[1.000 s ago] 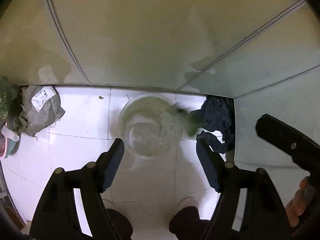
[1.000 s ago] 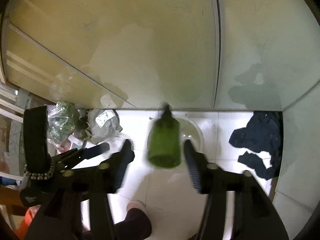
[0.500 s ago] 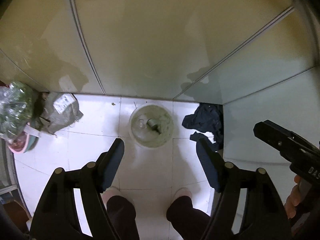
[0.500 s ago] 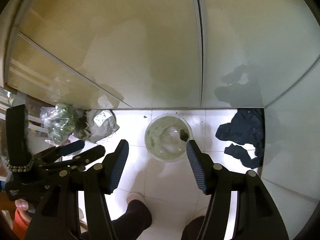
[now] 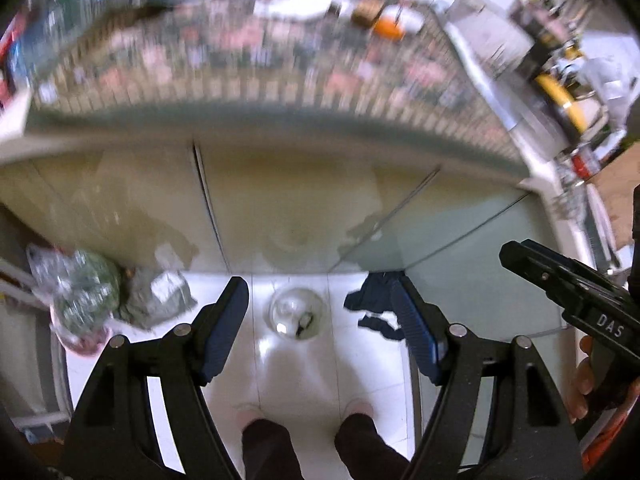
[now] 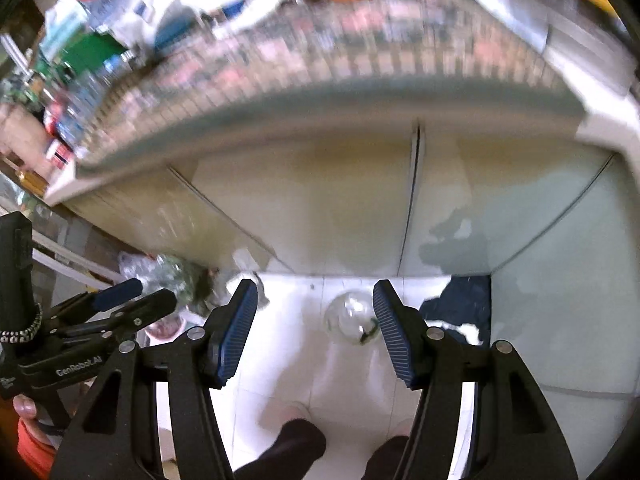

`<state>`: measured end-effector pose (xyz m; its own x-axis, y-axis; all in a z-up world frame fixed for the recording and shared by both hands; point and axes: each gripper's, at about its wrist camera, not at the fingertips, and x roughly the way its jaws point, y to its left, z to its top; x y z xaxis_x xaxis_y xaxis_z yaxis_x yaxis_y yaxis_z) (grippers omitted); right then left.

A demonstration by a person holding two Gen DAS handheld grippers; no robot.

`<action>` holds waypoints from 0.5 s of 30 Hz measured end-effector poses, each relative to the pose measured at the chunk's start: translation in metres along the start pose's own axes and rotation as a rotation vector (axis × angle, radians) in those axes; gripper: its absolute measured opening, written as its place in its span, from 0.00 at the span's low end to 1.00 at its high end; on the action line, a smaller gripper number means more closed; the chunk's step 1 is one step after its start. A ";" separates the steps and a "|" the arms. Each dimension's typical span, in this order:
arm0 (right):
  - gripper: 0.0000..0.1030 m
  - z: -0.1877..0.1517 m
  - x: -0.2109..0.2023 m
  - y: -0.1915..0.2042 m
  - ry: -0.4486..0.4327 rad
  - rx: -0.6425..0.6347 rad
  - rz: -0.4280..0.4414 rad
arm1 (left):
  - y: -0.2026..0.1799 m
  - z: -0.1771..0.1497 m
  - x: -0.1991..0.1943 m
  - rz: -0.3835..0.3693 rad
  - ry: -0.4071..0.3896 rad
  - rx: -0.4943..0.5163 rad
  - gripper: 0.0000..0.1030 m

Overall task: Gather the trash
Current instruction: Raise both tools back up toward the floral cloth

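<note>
Below both wide, empty grippers, bin (image 5: 296, 313) holds a small tilted bottle (image 5: 305, 323).

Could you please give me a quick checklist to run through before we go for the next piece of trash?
1. Left gripper empty and open: ok, nothing between its fingers.
2. Right gripper empty and open: ok.
3. Trash bin in reach on the floor, mouth unobstructed: ok, it stands below both grippers, by the cabinet.
4. Next trash item picked out on the counter: cannot tell, the countertop is motion-blurred.
5. Dark cloth clear of the bin: ok, it lies apart, to the right.
6. Bagged items on the left are trash: cannot tell.
</note>
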<state>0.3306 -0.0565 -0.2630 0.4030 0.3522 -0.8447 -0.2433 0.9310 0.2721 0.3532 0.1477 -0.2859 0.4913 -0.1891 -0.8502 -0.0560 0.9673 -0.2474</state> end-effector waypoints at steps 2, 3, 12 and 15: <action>0.55 0.011 -0.031 0.015 -0.053 0.005 -0.013 | -0.001 0.014 -0.032 -0.002 -0.047 0.031 0.71; 0.55 0.015 -0.043 0.020 -0.072 0.009 -0.018 | -0.003 0.020 -0.046 -0.003 -0.070 0.045 0.71; 0.56 0.040 -0.135 0.067 -0.306 0.045 -0.091 | -0.008 0.055 -0.142 -0.042 -0.267 0.150 0.71; 0.58 0.047 -0.148 0.074 -0.360 0.045 -0.109 | -0.011 0.071 -0.156 -0.035 -0.316 0.166 0.75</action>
<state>0.2948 -0.0351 -0.0960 0.7107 0.2545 -0.6558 -0.1461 0.9653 0.2163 0.3388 0.1788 -0.1173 0.7366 -0.1862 -0.6502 0.0953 0.9803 -0.1729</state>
